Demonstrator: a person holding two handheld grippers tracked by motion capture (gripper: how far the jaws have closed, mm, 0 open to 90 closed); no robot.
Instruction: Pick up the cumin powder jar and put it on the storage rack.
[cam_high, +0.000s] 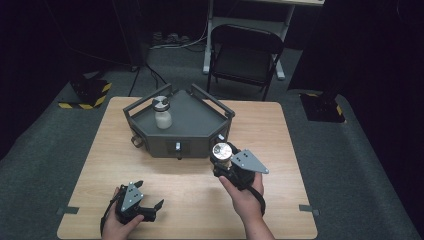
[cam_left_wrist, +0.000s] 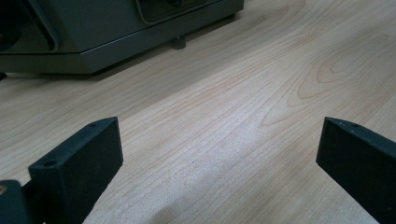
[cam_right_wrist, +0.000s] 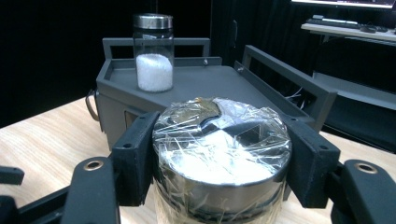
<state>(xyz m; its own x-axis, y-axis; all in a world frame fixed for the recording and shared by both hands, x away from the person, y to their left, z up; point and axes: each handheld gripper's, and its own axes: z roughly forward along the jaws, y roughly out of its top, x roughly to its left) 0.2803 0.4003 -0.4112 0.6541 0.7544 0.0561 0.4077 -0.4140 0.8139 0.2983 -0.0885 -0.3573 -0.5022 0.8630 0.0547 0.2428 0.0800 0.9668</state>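
R gripper (cam_right_wrist: 219, 163) clamped on 2nd jar (cam_right_wrist: 219, 154) near rack (cam_high: 195, 125) front-right corner — 1st jar (cam_high: 162, 114) already on rack's back-left. L gripper (cam_left_wrist: 219, 158) wide, idle — desk (cam_high: 190, 200) front-left.

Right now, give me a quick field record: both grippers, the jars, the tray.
right gripper: shut on held jar, just in front of the tray
held jar: metal lid wrapped in clear film, upright
left gripper: open, nothing between the jaws, low over the table
tray: grey, railed, mid-table
tray jar: upright in the tray's back left corner, white grains inside, metal lid
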